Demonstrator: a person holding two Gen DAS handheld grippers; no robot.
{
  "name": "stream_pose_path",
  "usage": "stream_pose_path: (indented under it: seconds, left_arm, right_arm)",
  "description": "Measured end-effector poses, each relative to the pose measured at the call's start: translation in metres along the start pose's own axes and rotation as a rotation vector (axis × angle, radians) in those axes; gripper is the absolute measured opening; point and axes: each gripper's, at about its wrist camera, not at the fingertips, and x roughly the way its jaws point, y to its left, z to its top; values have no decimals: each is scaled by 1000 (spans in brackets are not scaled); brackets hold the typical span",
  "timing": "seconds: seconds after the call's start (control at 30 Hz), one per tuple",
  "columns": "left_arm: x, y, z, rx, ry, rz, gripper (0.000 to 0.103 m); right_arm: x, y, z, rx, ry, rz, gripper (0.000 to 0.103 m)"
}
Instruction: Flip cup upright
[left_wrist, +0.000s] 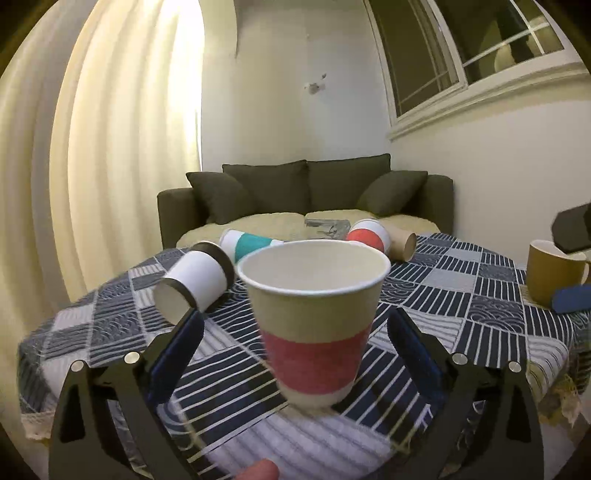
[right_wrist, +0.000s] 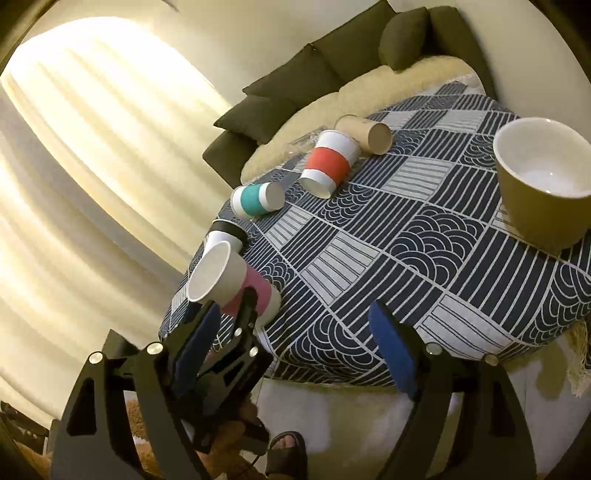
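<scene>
In the left wrist view the left gripper (left_wrist: 295, 332) has its blue-padded fingers spread wide, one on each side of the pink-banded paper cup (left_wrist: 314, 317), which stands mouth up between them on the patterned tablecloth (left_wrist: 461, 295); a clear gap shows on both sides, so neither pad touches it. The cup's outline is slightly blurred, and its base meets the cloth near the table's front edge. Behind it lie a white cup with a black rim (left_wrist: 195, 284), a teal-banded cup (left_wrist: 251, 247), a red-banded cup (left_wrist: 369, 236) and a plain brown cup (left_wrist: 402, 243), all on their sides. At the far right a yellow mug (left_wrist: 554, 273) is partly covered by the other tool's blue pad and dark body. A fingertip pokes in at the bottom edge, cut off. In the right wrist view the right gripper (right_wrist: 291, 354) is also wide open and holds nothing, hanging off the table's near edge. Its left finger overlaps the left gripper (right_wrist: 229, 325), whose dark fingers reach to either side of the pink-banded cup (right_wrist: 229, 280) at the table's corner; whether they touch it is hard to tell from here. The white cup is mostly hidden behind that cup. The yellow mug (right_wrist: 539, 184) stands upright at the right. Below, a sandalled foot (right_wrist: 288, 450) shows on the floor.
</scene>
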Motion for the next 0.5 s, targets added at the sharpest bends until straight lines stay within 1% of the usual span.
stream_pose_path:
  seconds: [0.07, 0.17, 0.2, 0.27, 0.33, 0.43, 0.5]
  left_arm:
    - [-12, 2, 6, 18, 3, -25, 97]
    - [-31, 7, 20, 37, 2, -56, 97]
    - [-40, 10, 25, 42, 9, -72, 97]
    - [-52, 14, 32, 42, 16, -90, 97]
    - [-66, 20, 39, 40, 26, -91, 97]
    - [-84, 30, 48, 31, 43, -97, 97]
    - [-95, 38, 54, 20, 61, -131, 97]
  right_arm:
    - [-6, 4, 0, -18, -23, 15, 82]
    - [-15, 11, -2, -51, -54, 42, 89]
    - [-17, 14, -4, -66, -58, 44, 89]
    - [-19, 19, -6, -94, -64, 34, 89]
    - [-20, 24, -10, -121, -67, 27, 89]
    - [-25, 34, -17, -172, -86, 20, 94]
    - [-30, 44, -25, -225, -106, 7, 98]
